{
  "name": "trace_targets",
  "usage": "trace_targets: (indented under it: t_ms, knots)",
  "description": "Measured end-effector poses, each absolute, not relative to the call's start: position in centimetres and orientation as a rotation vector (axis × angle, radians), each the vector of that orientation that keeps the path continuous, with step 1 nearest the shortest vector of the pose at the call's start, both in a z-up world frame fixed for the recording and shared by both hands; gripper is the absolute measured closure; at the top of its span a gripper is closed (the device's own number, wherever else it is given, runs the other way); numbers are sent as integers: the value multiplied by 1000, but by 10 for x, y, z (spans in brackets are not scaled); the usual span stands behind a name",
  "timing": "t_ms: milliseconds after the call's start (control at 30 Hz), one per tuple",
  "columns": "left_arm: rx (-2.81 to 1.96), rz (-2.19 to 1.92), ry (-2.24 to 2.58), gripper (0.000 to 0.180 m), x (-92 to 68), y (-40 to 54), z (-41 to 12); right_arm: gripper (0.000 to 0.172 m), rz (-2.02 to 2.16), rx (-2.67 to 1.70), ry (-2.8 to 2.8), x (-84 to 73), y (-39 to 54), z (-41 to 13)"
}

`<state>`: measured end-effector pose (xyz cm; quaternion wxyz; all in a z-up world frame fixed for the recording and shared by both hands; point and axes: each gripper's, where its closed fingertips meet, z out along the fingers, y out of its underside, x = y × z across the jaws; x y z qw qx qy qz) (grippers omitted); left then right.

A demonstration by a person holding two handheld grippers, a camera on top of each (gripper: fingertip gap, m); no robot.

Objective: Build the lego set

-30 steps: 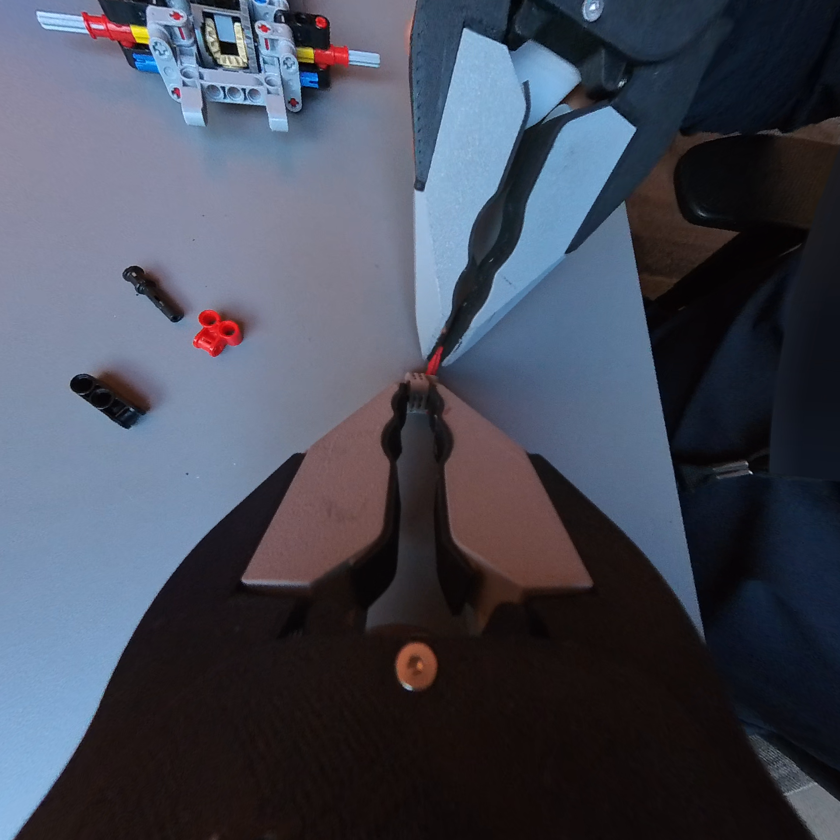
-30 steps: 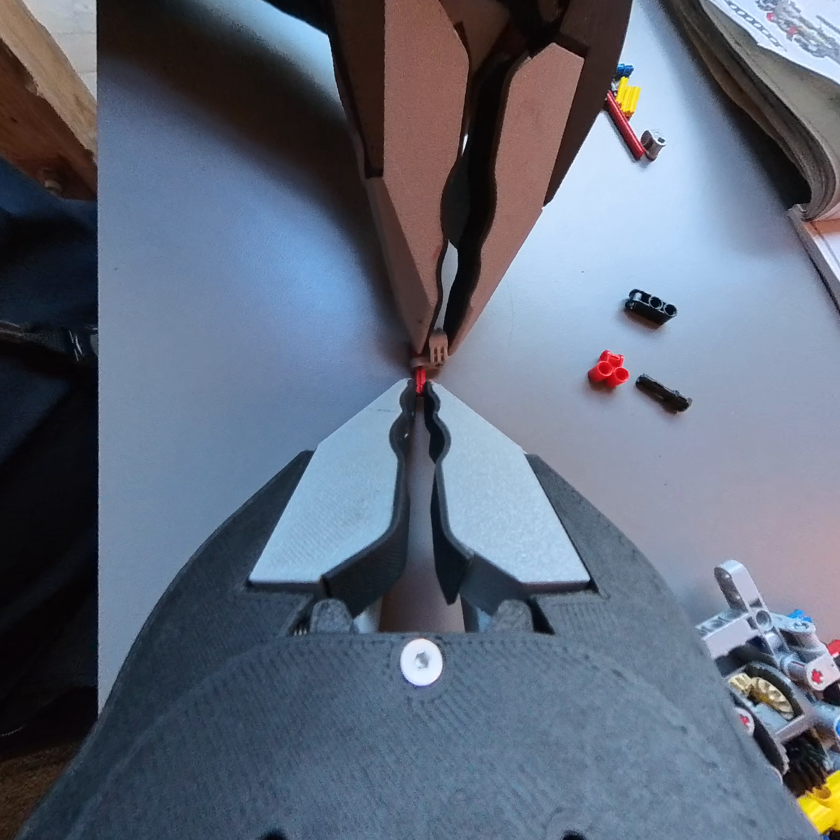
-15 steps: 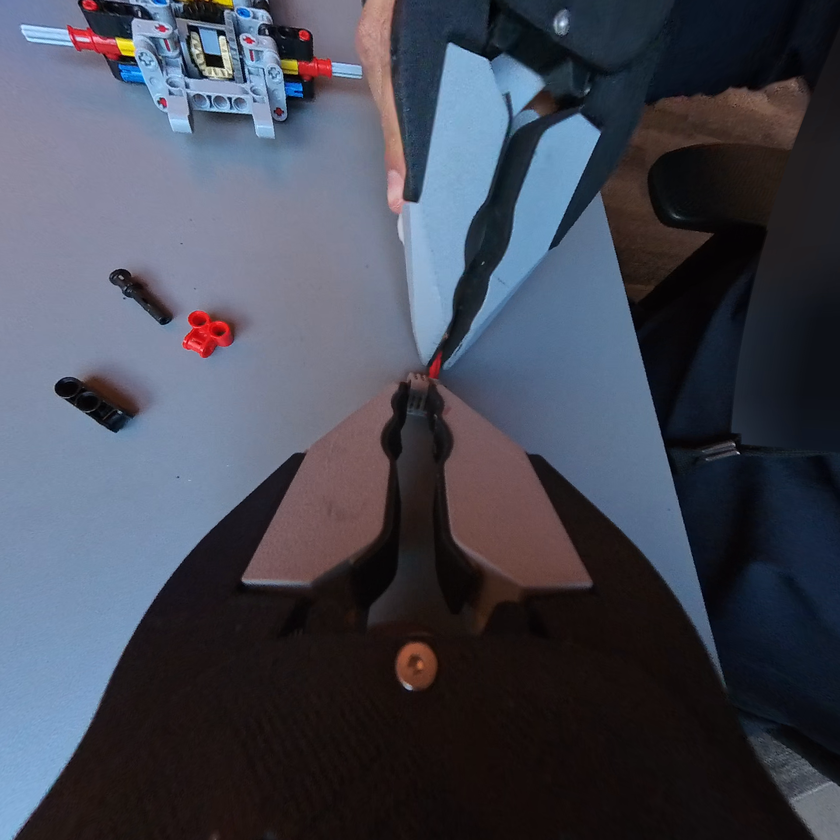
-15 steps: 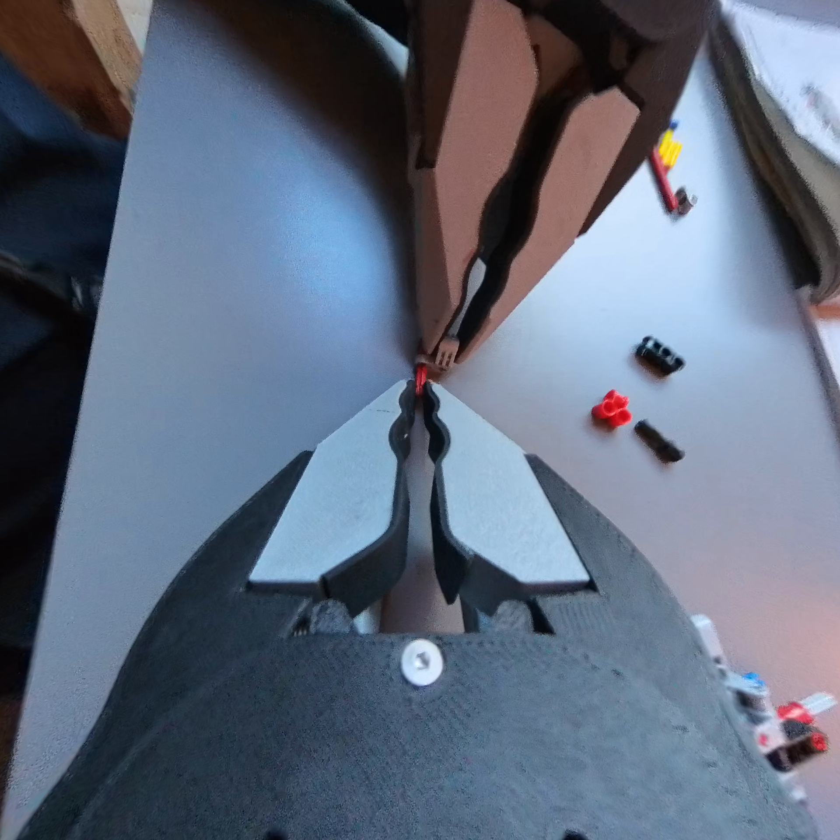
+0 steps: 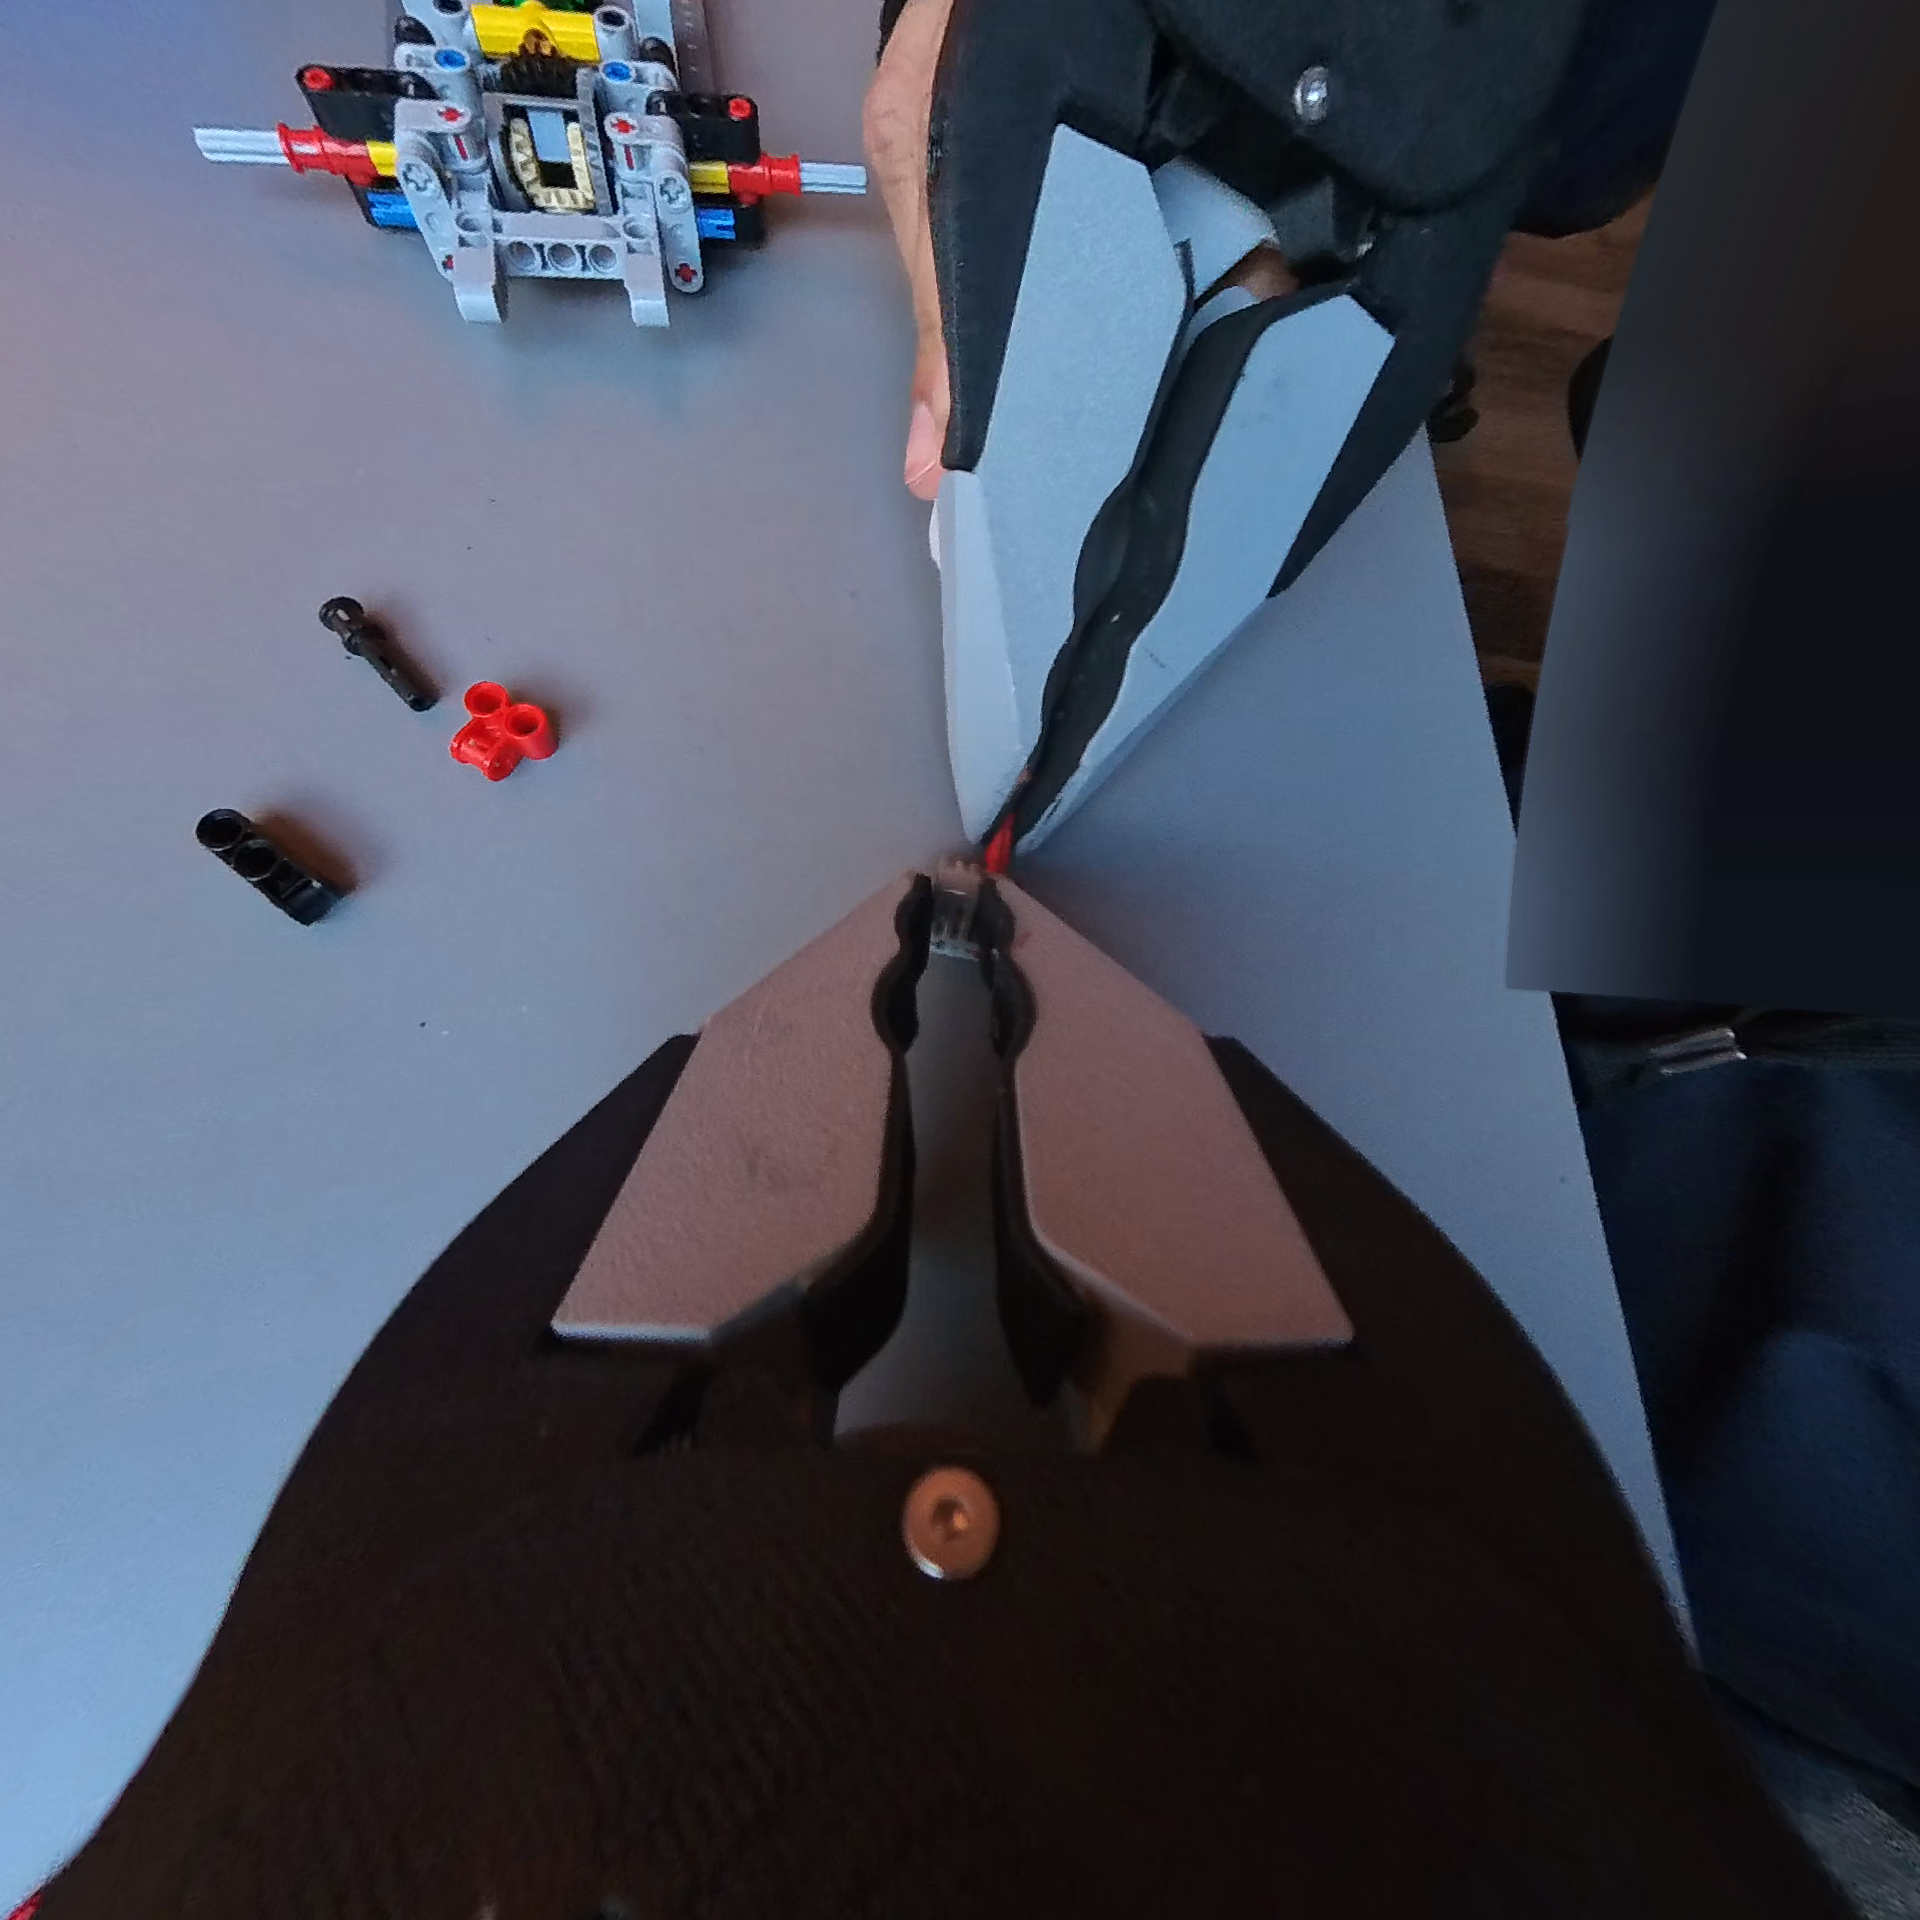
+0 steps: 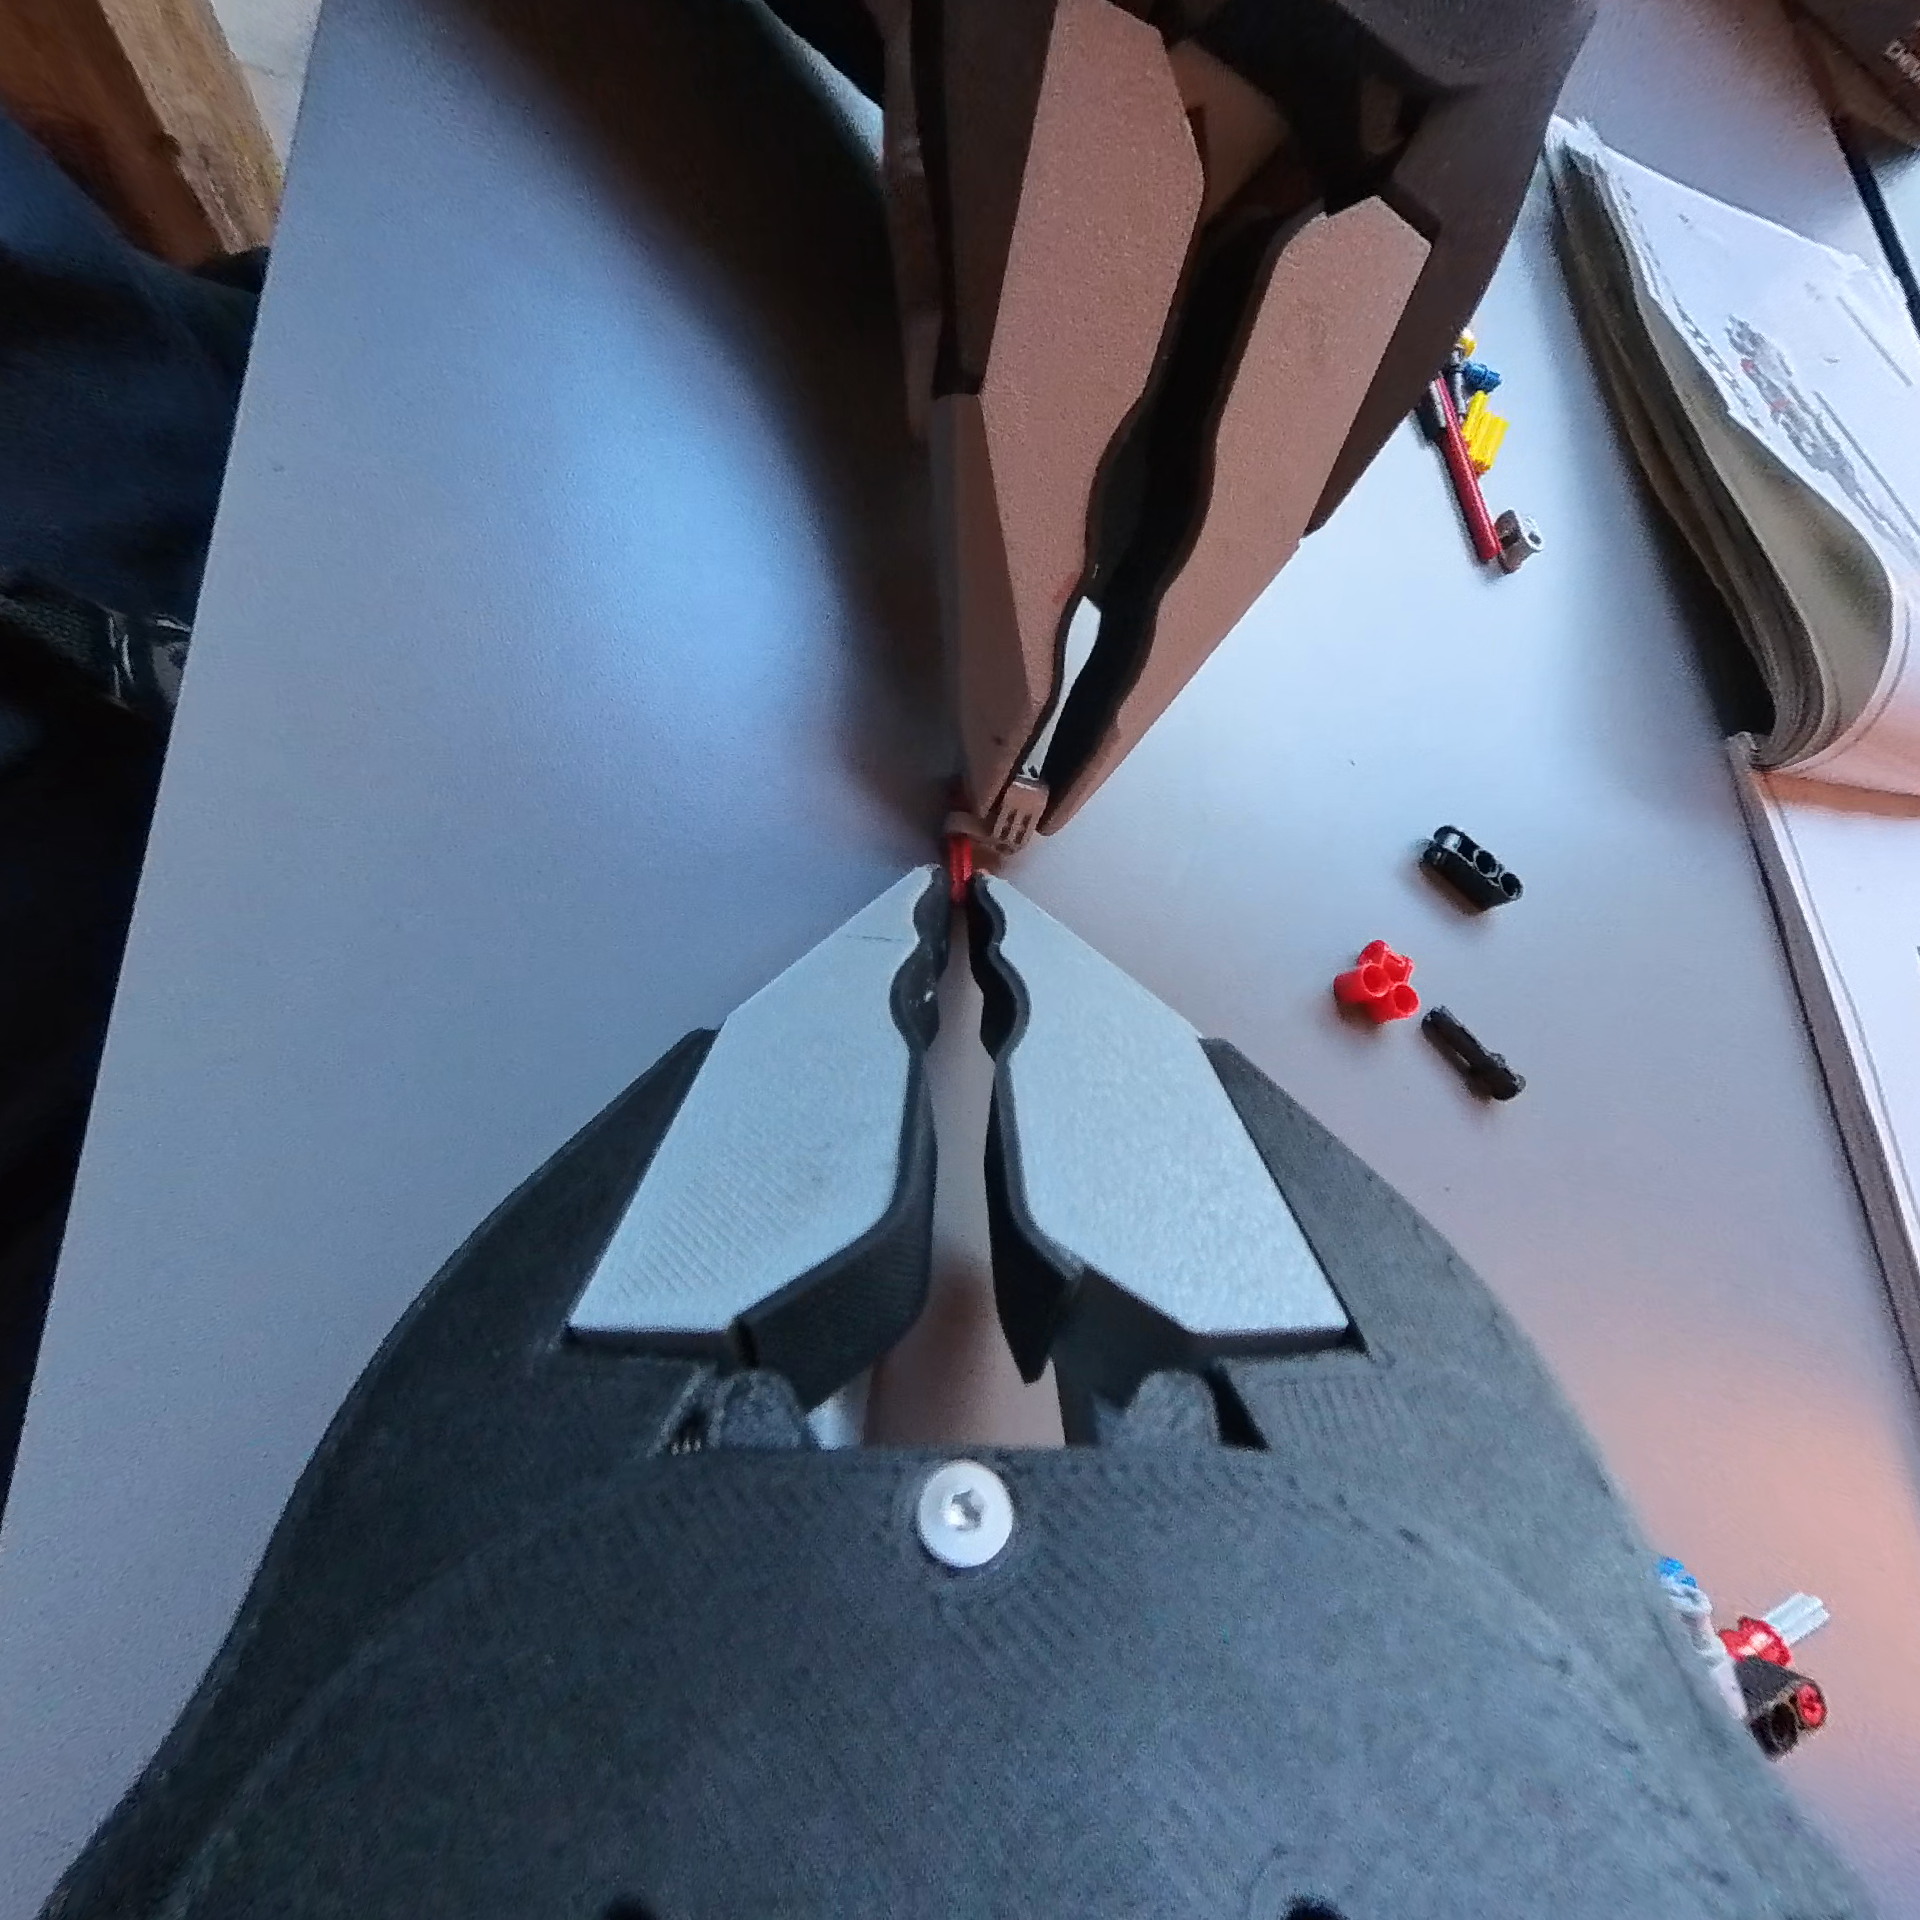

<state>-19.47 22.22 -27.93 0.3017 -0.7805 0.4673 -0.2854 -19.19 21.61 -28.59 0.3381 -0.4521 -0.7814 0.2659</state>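
Note:
My left gripper point(image 5: 954, 896), with brown fingers, is shut on a small tan toothed gear point(image 5: 956, 914); it also shows in the right wrist view point(image 6: 1023, 821). My right gripper point(image 6: 961, 883), with grey fingers, is shut on a thin red axle point(image 6: 958, 857); the axle also shows in the left wrist view point(image 5: 1000, 844). The two grippers meet tip to tip just above the grey table point(image 5: 623, 499), with the red axle's end at the gear. A hand point(image 5: 914, 260) holds the right gripper.
On the table lie a red connector point(image 5: 501, 729), a black pin point(image 5: 376, 652), a black beam point(image 5: 268, 864) and a grey, yellow and black brick assembly point(image 5: 540, 156). In the right wrist view an open booklet point(image 6: 1745, 436) and several small parts point(image 6: 1475, 447) lie far right. The table edge point(image 5: 1496, 831) runs at the right. Only a small space, under 4 cm, lies between the two pairs of fingers. The left tips stand about 8 cm off the red connector point(image 5: 501, 729). It is also in sight in the right wrist view point(image 6: 1387, 977).
Both grippers stay tip to tip, each shut on its part. The pair has shifted slightly over the table; the table parts appear a little further right in the left wrist view.

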Motion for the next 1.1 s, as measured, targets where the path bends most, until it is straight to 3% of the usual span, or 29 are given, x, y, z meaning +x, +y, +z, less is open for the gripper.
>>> trace_targets:
  t_ms: [167,367,1100]
  knots:
    - [-2111,-807,1262,162,-196,219,-282,171,691,-1177,-2033,-192,216,-286]
    - [-2117,-754,1308,169,-194,219,-284,171,705,-1187,-2037,-192,216,-286]
    - [-2134,-936,1275,167,-193,216,-282,171,645,-1128,-2025,-193,215,-285]
